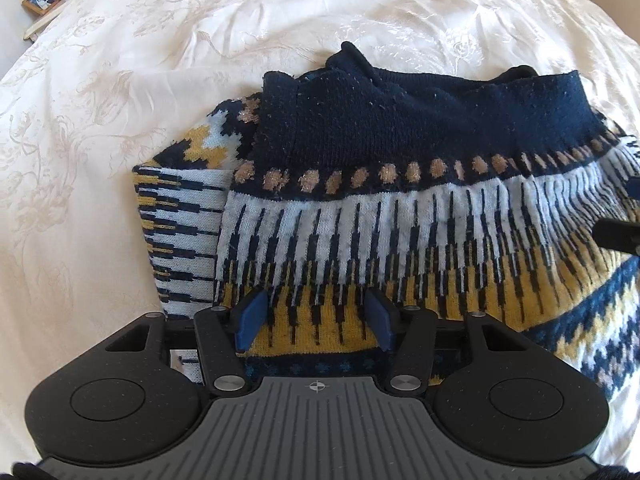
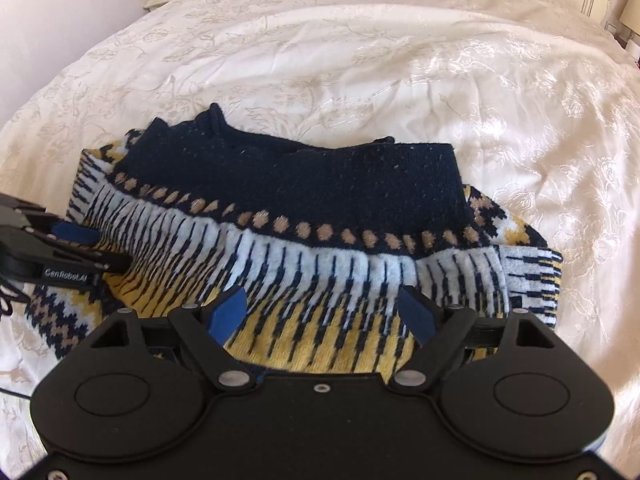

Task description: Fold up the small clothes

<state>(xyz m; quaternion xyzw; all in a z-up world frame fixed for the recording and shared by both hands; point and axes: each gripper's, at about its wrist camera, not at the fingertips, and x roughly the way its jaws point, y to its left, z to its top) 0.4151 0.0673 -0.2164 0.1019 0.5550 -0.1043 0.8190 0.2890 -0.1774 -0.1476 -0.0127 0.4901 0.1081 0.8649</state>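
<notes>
Now both grippers, left gripper (image 1: pixel 316 320) and right gripper (image 2: pixel 320 316), gape empty over the near sweater (image 1: pixel 400 216); probably pinch the near hem evenly, then fold far.

Bed covered by cream floral-embroidered bedspread (image 2: pixel 360 60), lightly creased; one folded knit sweater (image 2: pixel 304 216), navy, white and yellow pattern, lies flat directly on its near part.

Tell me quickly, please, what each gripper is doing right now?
Left gripper: open, holding nothing, over the sweater.
Right gripper: open, holding nothing, over the same sweater.
</notes>
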